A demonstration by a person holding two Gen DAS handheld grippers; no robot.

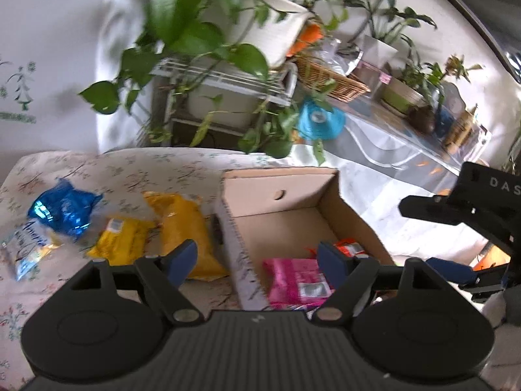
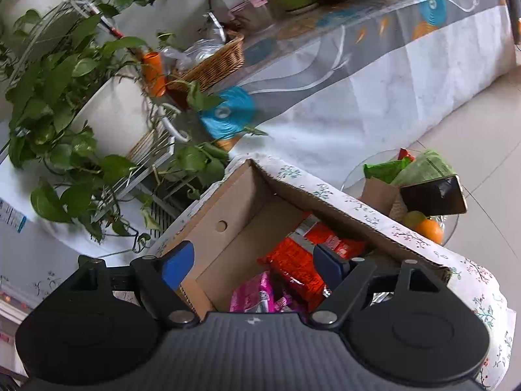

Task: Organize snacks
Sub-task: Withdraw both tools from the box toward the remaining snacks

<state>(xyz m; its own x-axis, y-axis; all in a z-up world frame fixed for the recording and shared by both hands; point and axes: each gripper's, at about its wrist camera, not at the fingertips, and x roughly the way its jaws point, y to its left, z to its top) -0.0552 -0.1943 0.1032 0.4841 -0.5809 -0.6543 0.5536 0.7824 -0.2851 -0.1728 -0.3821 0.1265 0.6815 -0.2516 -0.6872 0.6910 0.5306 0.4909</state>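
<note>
An open cardboard box stands on a floral tablecloth. Inside it lie a pink snack pack and an orange-red pack. Left of the box lie a large yellow bag, a smaller yellow pack, a blue foil bag and a clear white-blue pack. My left gripper is open and empty, above the box's left wall. My right gripper is open and empty over the box, above the orange-red packs and pink pack. It also shows in the left wrist view.
Leafy potted plants on a white wire rack stand behind the table. A long covered table with a wicker basket runs to the right. A small glass table holds green packets, a phone and oranges.
</note>
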